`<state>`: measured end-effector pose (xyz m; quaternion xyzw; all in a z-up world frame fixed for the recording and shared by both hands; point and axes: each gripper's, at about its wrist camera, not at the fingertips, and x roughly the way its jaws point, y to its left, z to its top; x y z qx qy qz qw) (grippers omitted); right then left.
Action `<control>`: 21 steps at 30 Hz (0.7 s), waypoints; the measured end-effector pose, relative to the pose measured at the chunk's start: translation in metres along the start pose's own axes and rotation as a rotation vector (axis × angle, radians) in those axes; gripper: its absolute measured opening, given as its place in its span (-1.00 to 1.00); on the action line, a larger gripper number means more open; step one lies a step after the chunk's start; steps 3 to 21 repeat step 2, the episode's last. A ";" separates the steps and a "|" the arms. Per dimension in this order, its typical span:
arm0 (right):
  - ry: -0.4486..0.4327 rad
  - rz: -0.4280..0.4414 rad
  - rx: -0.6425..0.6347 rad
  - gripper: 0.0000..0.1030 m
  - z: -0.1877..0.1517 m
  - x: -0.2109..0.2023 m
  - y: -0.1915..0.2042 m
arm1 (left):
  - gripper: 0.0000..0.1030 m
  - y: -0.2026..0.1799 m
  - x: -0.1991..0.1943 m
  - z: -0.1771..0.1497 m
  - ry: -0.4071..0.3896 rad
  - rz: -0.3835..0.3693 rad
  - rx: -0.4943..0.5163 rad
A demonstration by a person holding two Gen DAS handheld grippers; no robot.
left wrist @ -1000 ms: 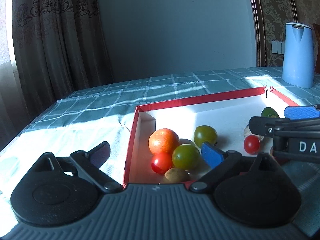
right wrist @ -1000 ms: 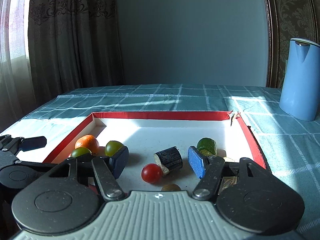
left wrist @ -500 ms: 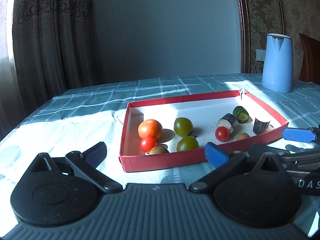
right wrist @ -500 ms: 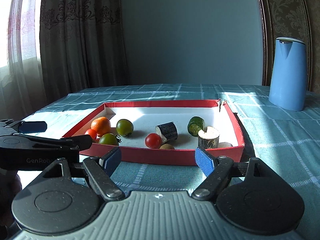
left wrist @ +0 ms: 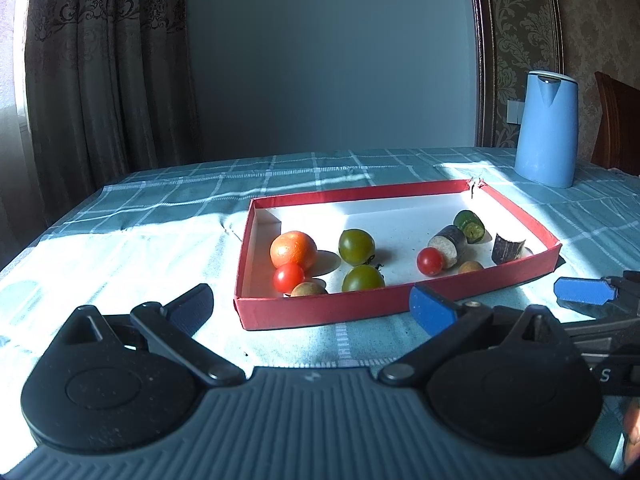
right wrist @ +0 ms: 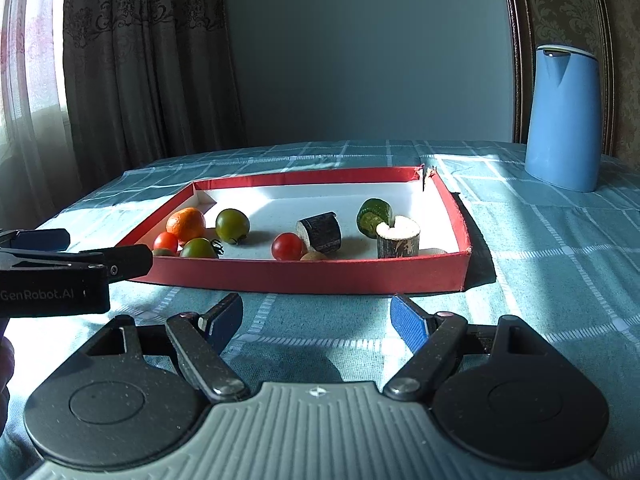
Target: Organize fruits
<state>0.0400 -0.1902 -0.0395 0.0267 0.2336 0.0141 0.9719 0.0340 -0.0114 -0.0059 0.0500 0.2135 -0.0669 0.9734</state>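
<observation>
Both tongs sit just in front of the red tray [left wrist: 320, 314], over the checked cloth on the desk [right wrist: 552, 264], not touching it. The left tongs [left wrist: 310, 304] are spread wide with nothing between the pads, and the right tongs [right wrist: 316, 316] are also open and empty. All the fruit is inside the tray: an orange [left wrist: 293, 249], two red cherry tomatoes [left wrist: 288, 277] and two green tomatoes [left wrist: 356, 246] bunched toward the left end, another red tomato [right wrist: 286, 246] mid-tray beside some dark cut cylinder pieces [right wrist: 320, 231]. A blue jug [right wrist: 563, 118] stands well apart, far right.
</observation>
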 end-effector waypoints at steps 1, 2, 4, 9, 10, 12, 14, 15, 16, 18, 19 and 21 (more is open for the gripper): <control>0.009 -0.012 -0.006 0.57 0.000 0.001 0.001 | 1.00 -0.001 0.001 -0.002 -0.001 0.002 0.016; 0.021 -0.026 -0.012 0.57 -0.001 0.002 0.002 | 1.00 -0.002 0.001 -0.003 0.002 0.012 0.024; 0.021 -0.026 -0.012 0.57 -0.001 0.002 0.002 | 1.00 -0.002 0.001 -0.003 0.002 0.012 0.024; 0.021 -0.026 -0.012 0.57 -0.001 0.002 0.002 | 1.00 -0.002 0.001 -0.003 0.002 0.012 0.024; 0.021 -0.026 -0.012 0.57 -0.001 0.002 0.002 | 1.00 -0.002 0.001 -0.003 0.002 0.012 0.024; 0.021 -0.026 -0.012 0.57 -0.001 0.002 0.002 | 1.00 -0.002 0.001 -0.003 0.002 0.012 0.024; 0.021 -0.026 -0.012 0.57 -0.001 0.002 0.002 | 1.00 -0.002 0.001 -0.003 0.002 0.012 0.024; 0.021 -0.026 -0.012 0.57 -0.001 0.002 0.002 | 1.00 -0.002 0.001 -0.003 0.002 0.012 0.024; 0.021 -0.026 -0.012 0.57 -0.001 0.002 0.002 | 1.00 -0.002 0.001 -0.003 0.002 0.012 0.024; 0.021 -0.026 -0.012 0.57 -0.001 0.002 0.002 | 1.00 -0.002 0.001 -0.003 0.002 0.012 0.024; 0.021 -0.026 -0.012 0.57 -0.001 0.002 0.002 | 1.00 -0.002 0.001 -0.003 0.002 0.012 0.024; 0.021 -0.026 -0.012 0.57 -0.001 0.002 0.002 | 1.00 -0.002 0.001 -0.003 0.002 0.012 0.024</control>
